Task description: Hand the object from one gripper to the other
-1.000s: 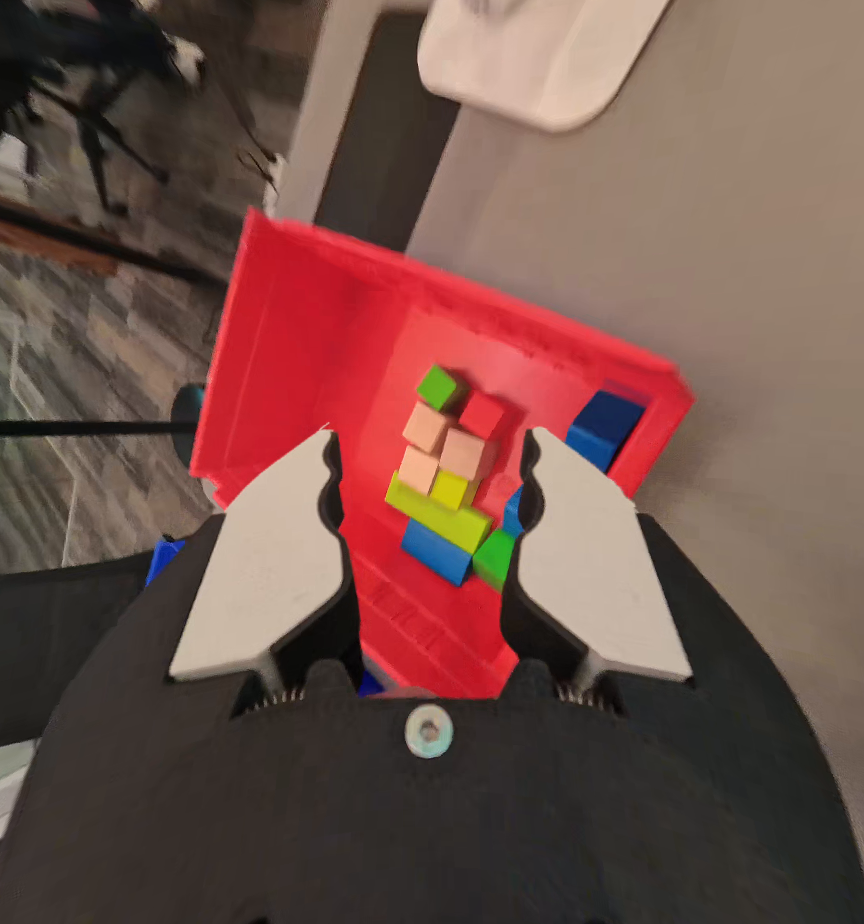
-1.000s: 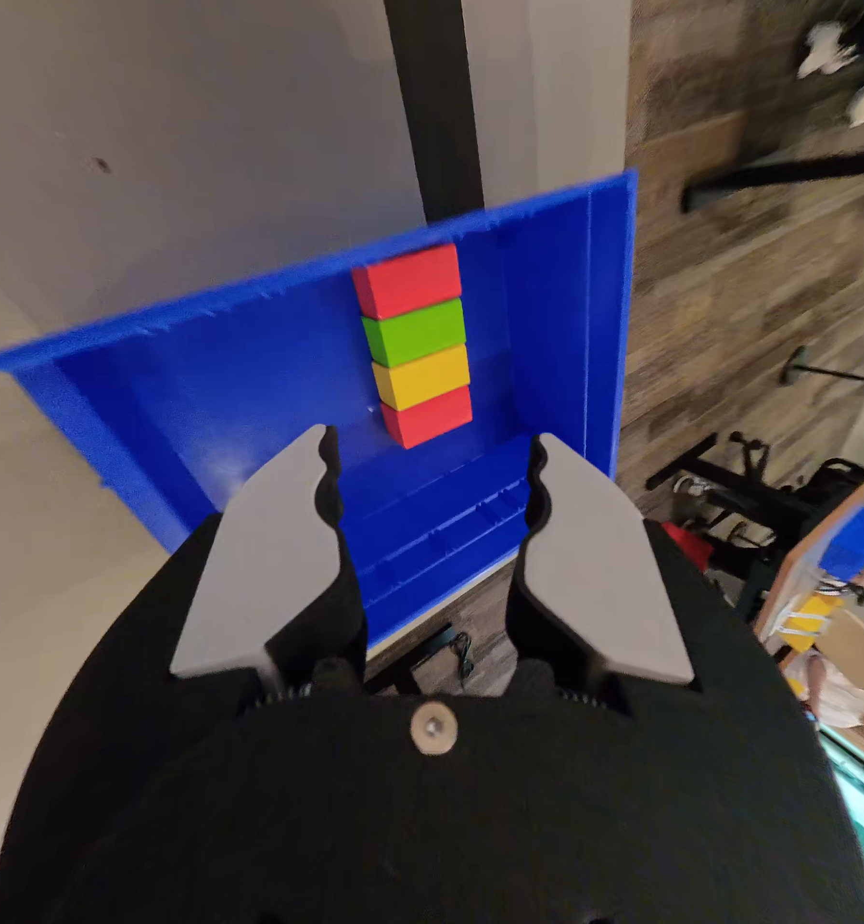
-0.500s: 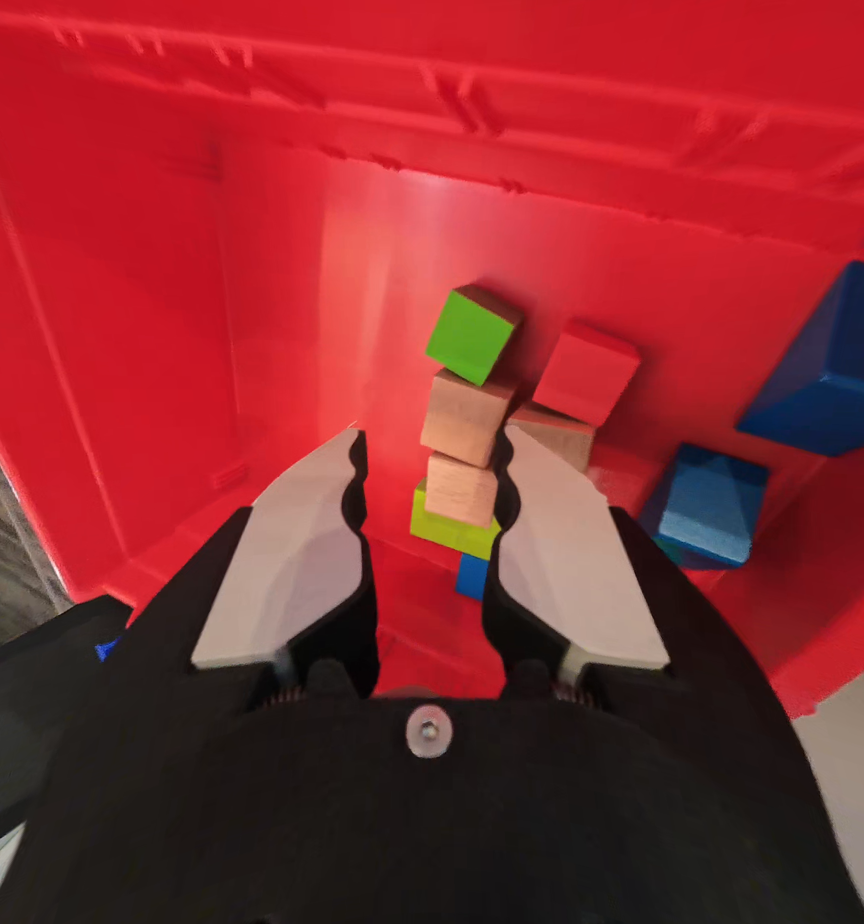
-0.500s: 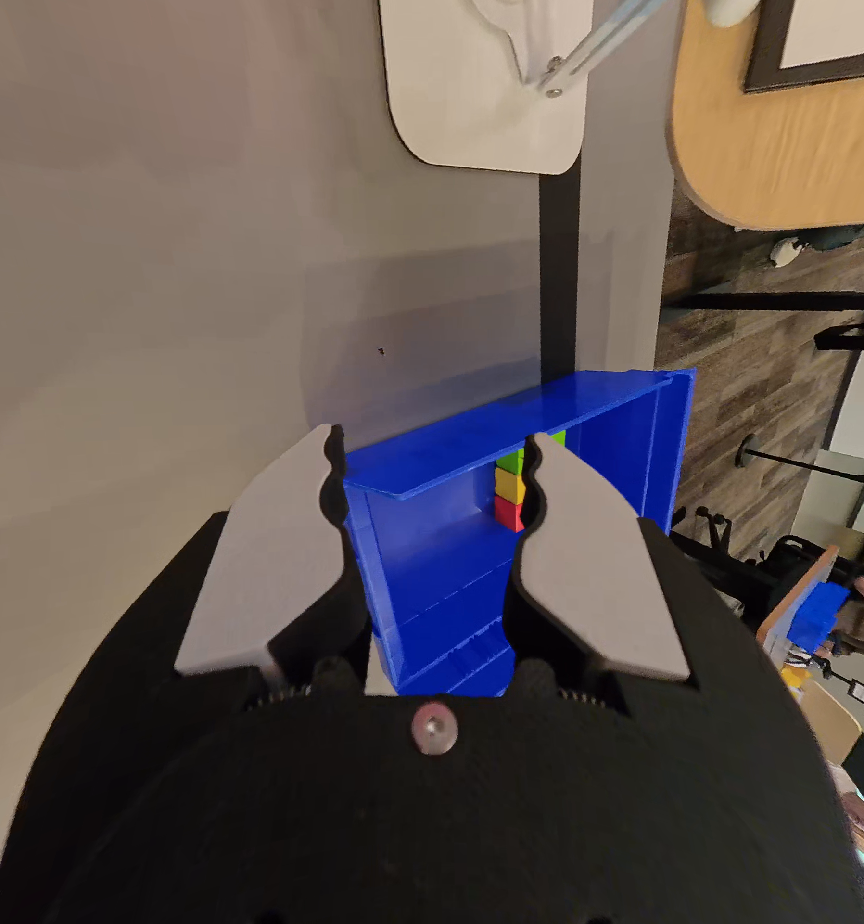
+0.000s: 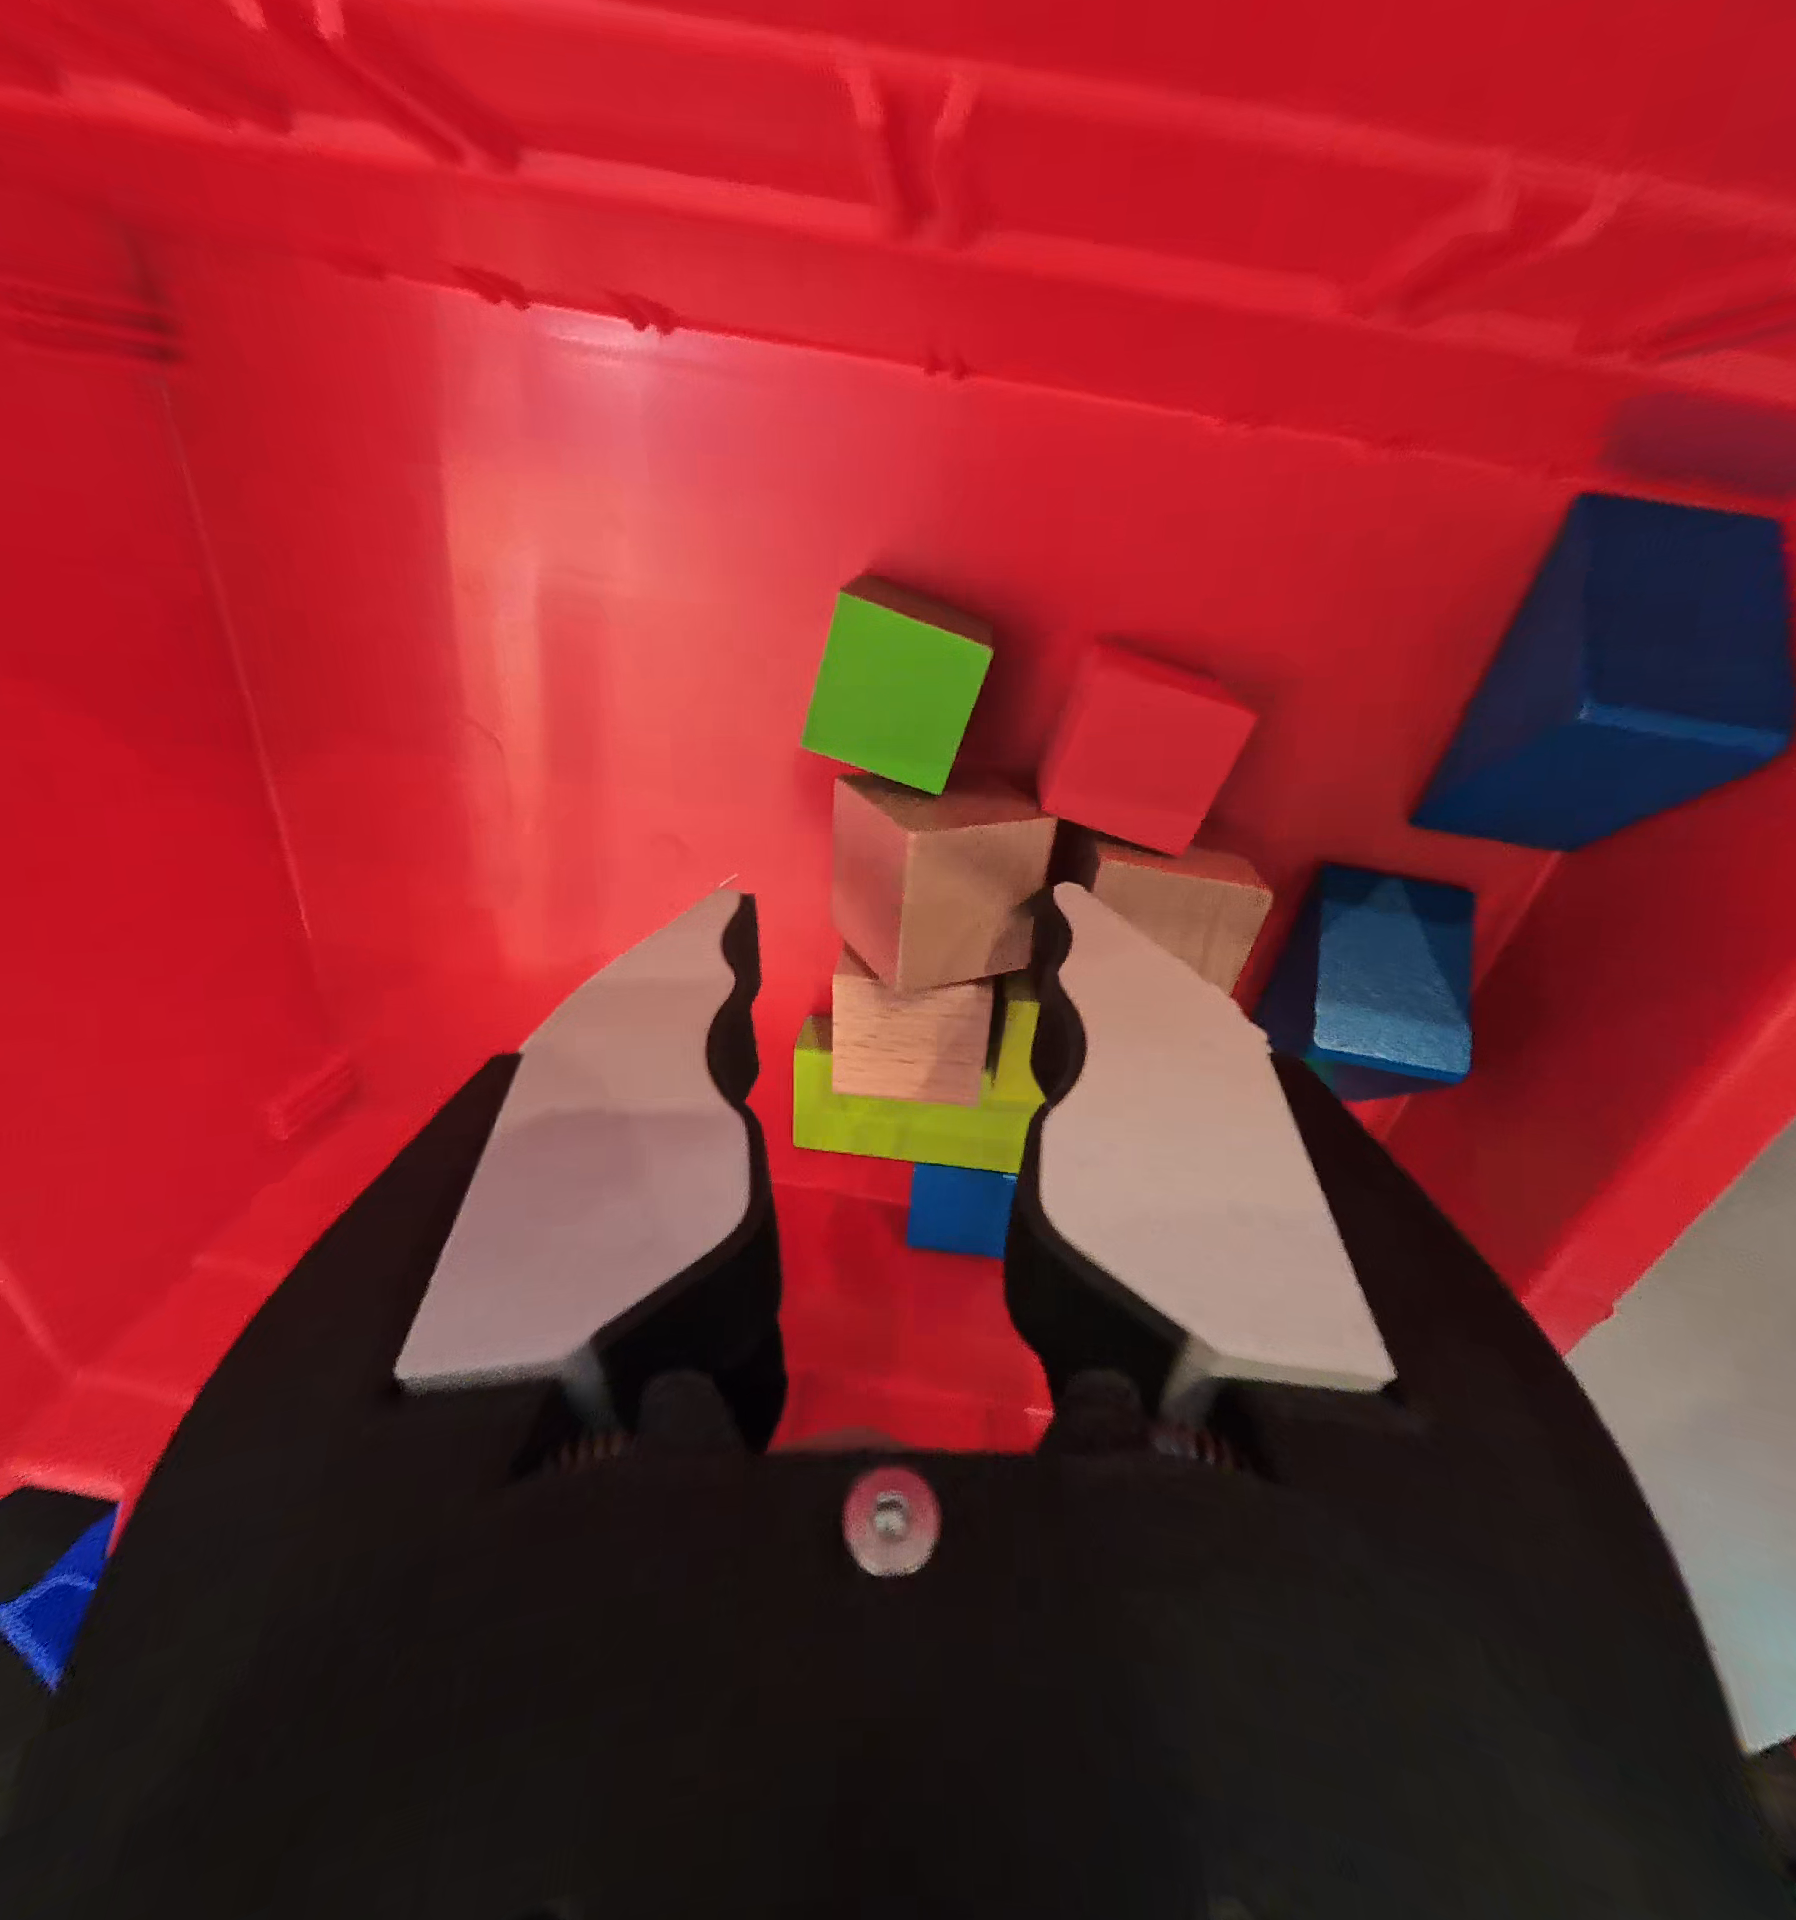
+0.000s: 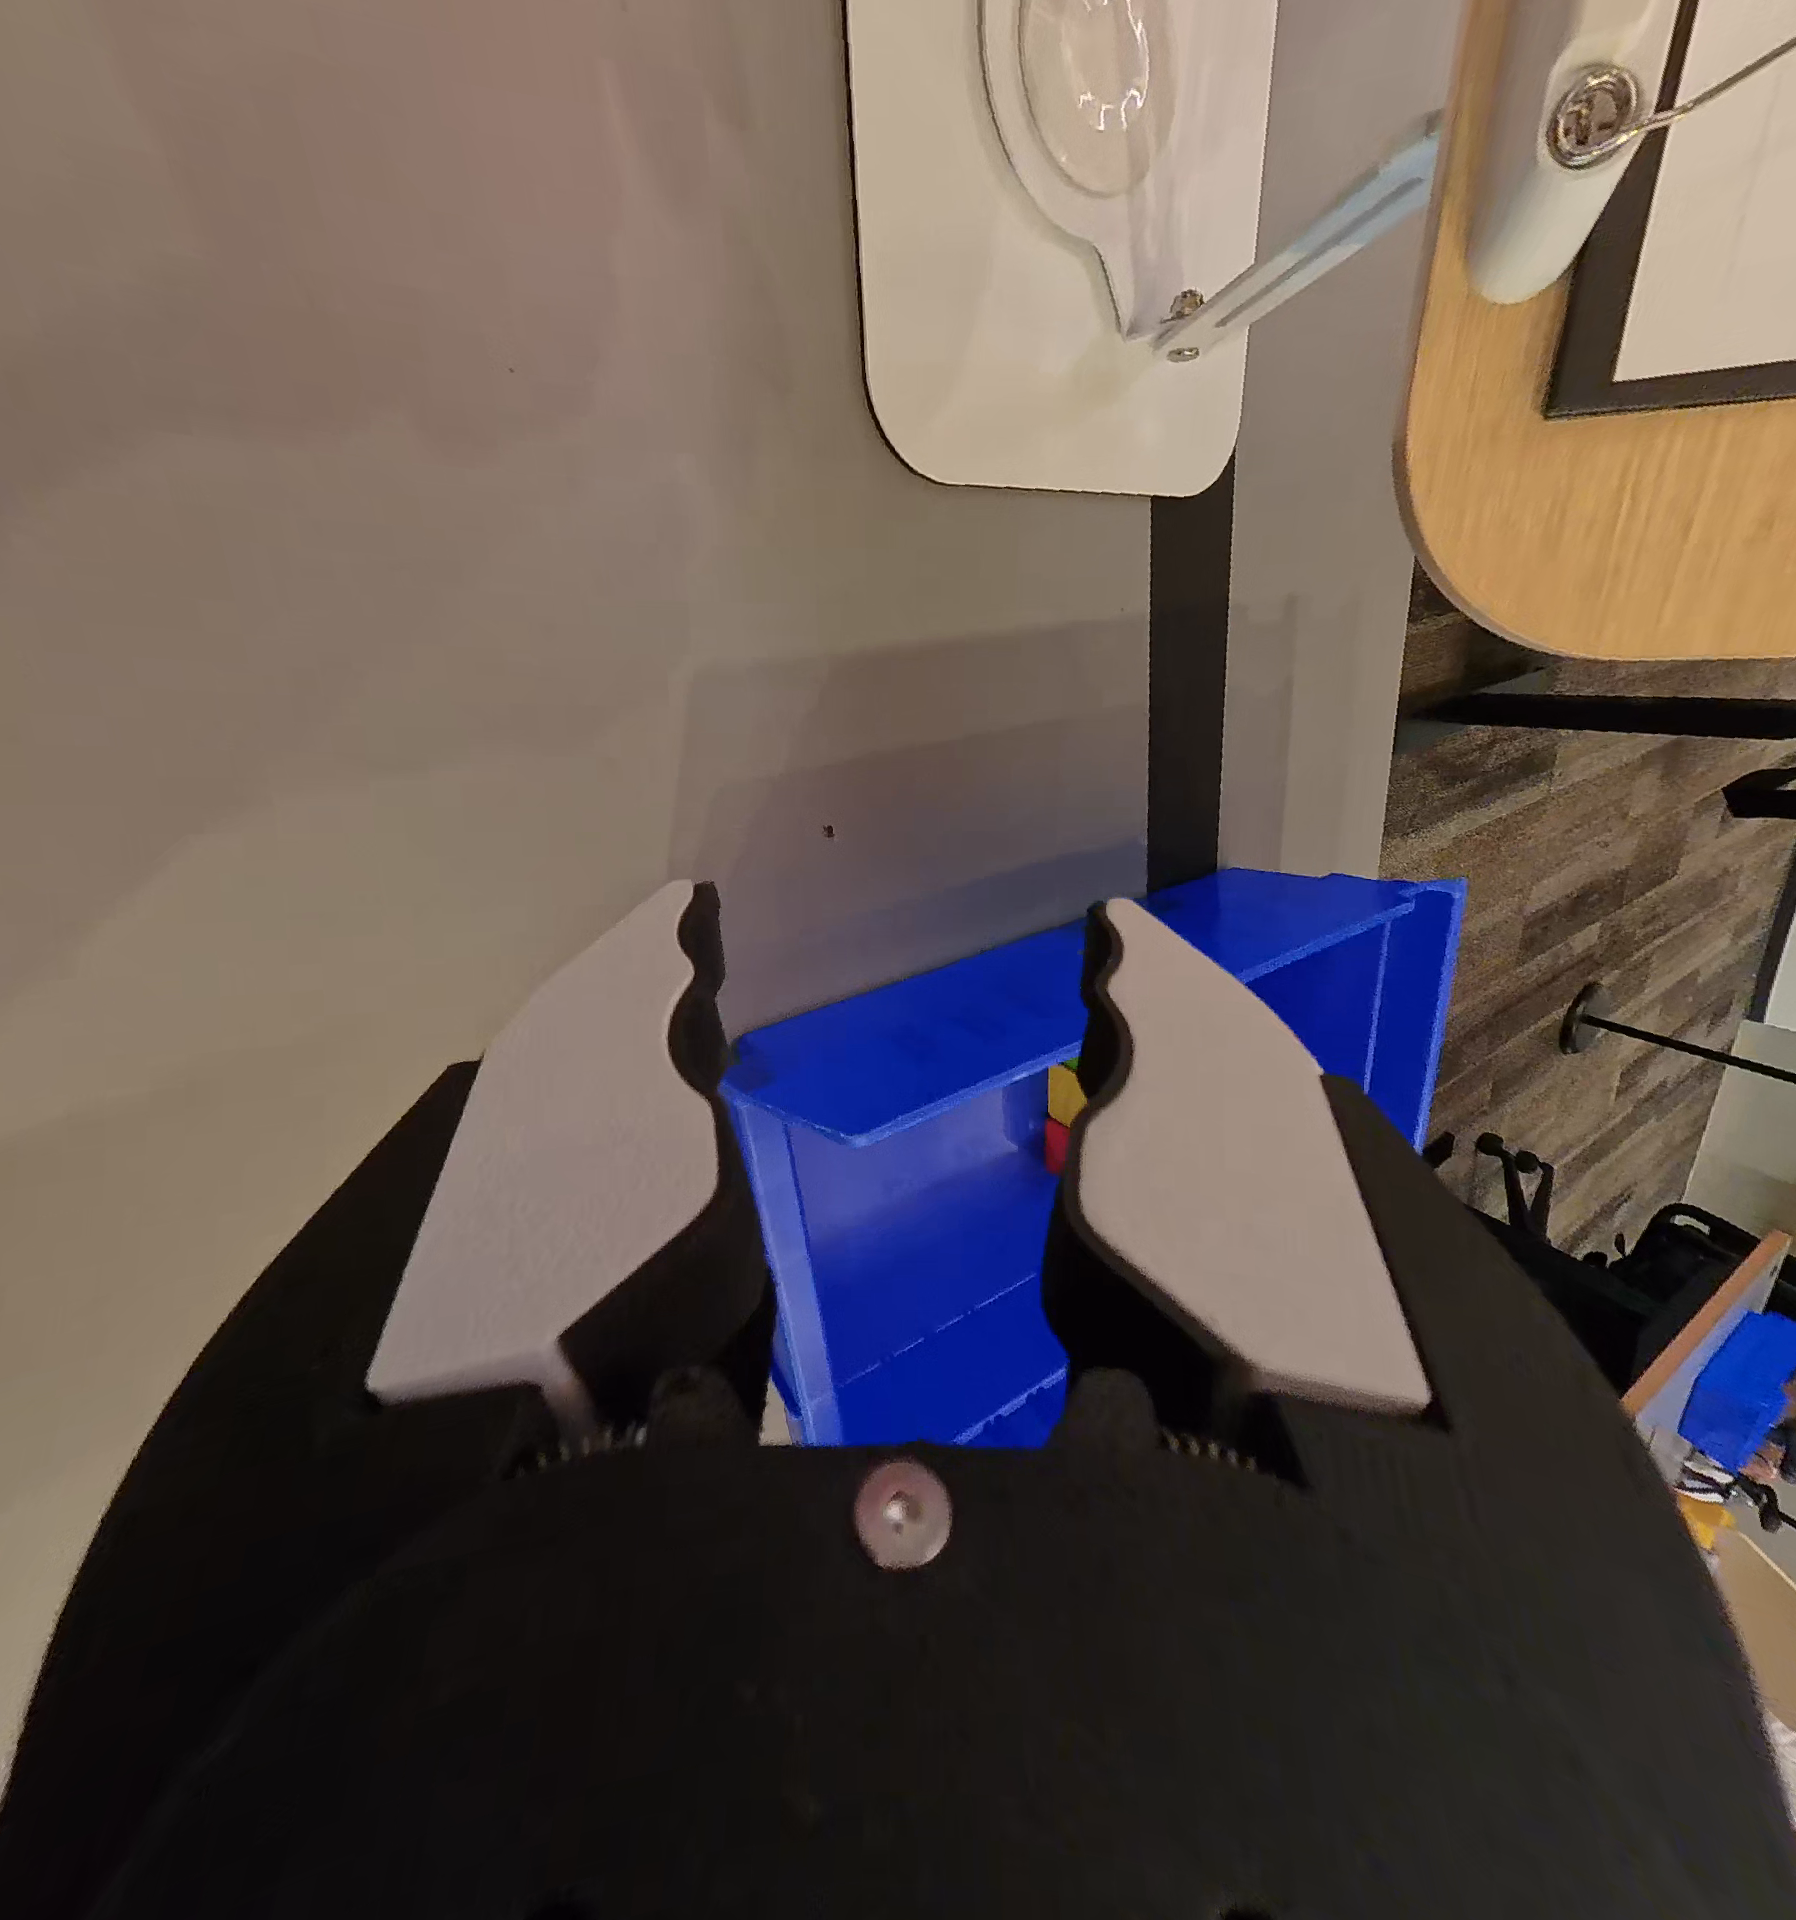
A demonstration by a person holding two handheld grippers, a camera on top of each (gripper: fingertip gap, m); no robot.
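Blocks lie heaped in the red bin [image 5: 458, 623]; the left claw [image 5: 904, 914] gapes around a wooden cube [image 5: 935, 883], left pad clear of it. The right claw [image 6: 899, 914] hangs wide and bare above the blue bin [image 6: 977, 1029].

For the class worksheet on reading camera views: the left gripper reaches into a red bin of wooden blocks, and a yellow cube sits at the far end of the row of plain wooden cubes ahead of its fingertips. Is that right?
One detail is wrong. In the left wrist view the left gripper does reach into the red bin of blocks, but the cube at the far end of the row of plain wooden cubes is green, not yellow.
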